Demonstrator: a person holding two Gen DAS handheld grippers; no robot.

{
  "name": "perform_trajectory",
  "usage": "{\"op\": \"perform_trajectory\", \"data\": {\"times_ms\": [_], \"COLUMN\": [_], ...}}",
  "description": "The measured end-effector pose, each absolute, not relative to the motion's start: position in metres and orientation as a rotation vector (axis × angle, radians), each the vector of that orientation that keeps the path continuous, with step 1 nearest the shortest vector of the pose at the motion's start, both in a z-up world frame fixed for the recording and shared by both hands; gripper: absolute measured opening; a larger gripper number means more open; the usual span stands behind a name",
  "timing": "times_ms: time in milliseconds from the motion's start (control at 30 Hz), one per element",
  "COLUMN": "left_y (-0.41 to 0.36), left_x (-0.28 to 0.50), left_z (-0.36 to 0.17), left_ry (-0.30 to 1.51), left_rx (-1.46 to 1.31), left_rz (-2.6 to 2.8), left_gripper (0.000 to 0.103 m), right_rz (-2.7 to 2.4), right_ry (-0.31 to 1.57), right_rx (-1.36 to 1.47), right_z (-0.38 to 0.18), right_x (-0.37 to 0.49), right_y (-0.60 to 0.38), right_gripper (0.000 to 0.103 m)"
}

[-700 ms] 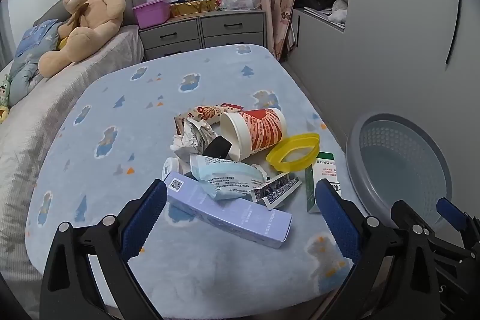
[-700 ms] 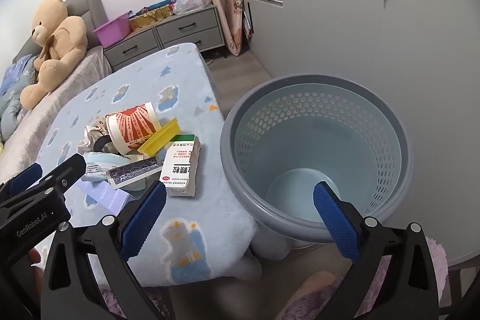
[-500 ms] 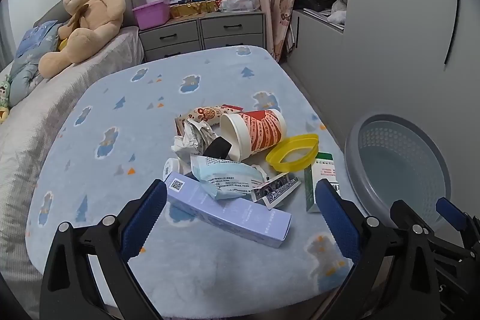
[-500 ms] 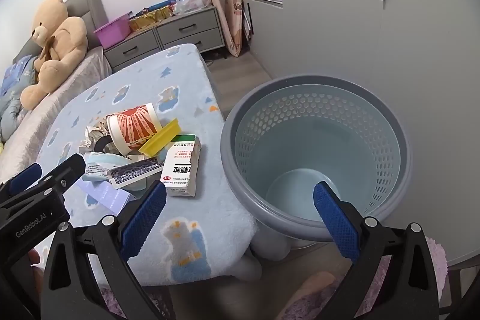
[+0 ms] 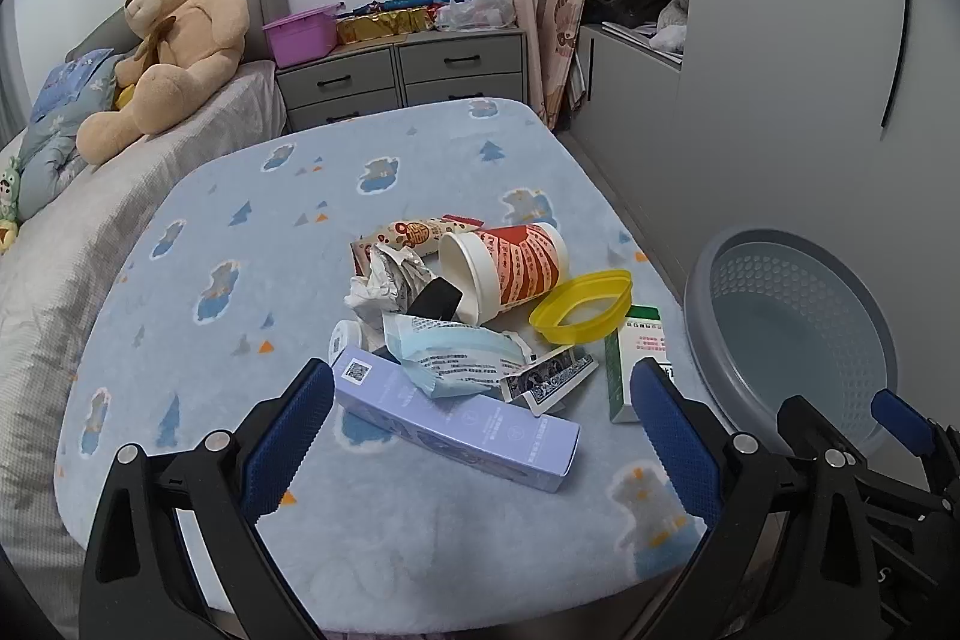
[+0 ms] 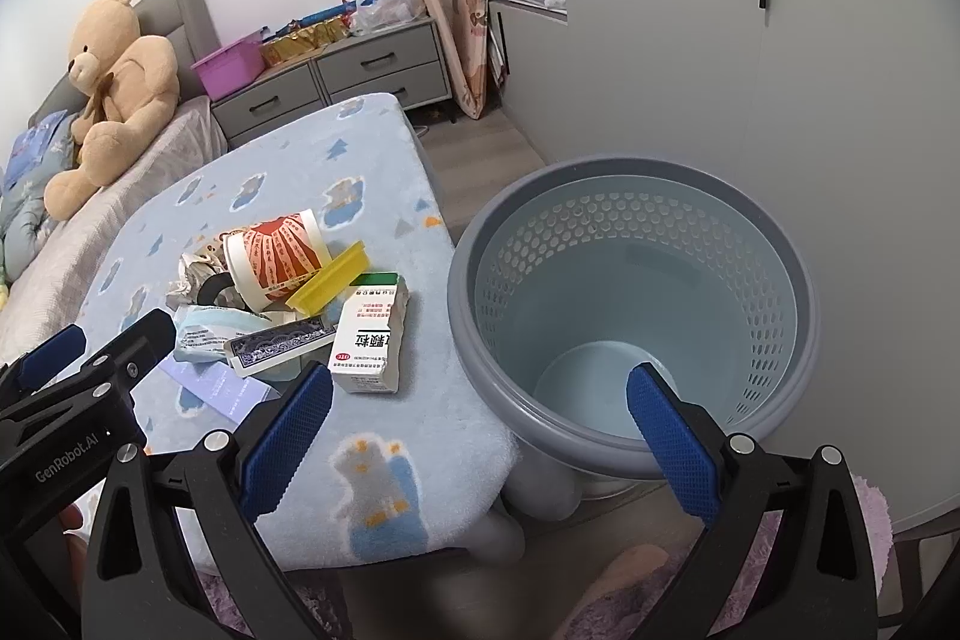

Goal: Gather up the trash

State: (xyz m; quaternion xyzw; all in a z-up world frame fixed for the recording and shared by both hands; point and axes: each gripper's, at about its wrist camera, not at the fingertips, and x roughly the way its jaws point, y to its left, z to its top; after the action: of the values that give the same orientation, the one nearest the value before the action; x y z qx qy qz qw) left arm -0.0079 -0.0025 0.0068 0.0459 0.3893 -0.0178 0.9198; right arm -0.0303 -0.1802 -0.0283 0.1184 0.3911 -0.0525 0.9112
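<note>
A heap of trash lies on the blue blanket-covered table (image 5: 252, 232): a long purple box (image 5: 456, 418), a red-and-white paper cup (image 5: 510, 268) on its side, a yellow lid (image 5: 582, 307), a green-and-white medicine box (image 5: 636, 358), a card pack (image 5: 549, 376), a mask packet (image 5: 456, 349) and crumpled paper (image 5: 384, 280). My left gripper (image 5: 480, 436) is open, just short of the purple box. My right gripper (image 6: 480, 430) is open and empty, between the medicine box (image 6: 369, 340) and the grey perforated bin (image 6: 630, 316). The bin holds nothing.
A bed with a teddy bear (image 5: 174, 34) stands to the left. A grey dresser (image 5: 402, 76) with a purple tub is at the back. Grey wardrobe doors (image 5: 792, 58) are on the right, close behind the bin (image 5: 786, 316).
Both views have shifted only slightly. The grippers stay open and the trash has not moved.
</note>
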Motion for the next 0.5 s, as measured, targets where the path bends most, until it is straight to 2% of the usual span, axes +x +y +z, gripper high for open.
{"op": "perform_trajectory", "data": {"times_ms": [500], "left_y": [0.0023], "left_x": [-0.0144], "left_z": [0.0133], "left_ry": [0.785], "left_rx": [0.089], "left_rz": [-0.036], "left_gripper": [0.095], "right_rz": [-0.109], "right_ry": [0.798], "right_rx": [0.243], "right_z": [-0.029], "right_x": [-0.0341], "right_y": [-0.1801], "right_gripper": [0.097]}}
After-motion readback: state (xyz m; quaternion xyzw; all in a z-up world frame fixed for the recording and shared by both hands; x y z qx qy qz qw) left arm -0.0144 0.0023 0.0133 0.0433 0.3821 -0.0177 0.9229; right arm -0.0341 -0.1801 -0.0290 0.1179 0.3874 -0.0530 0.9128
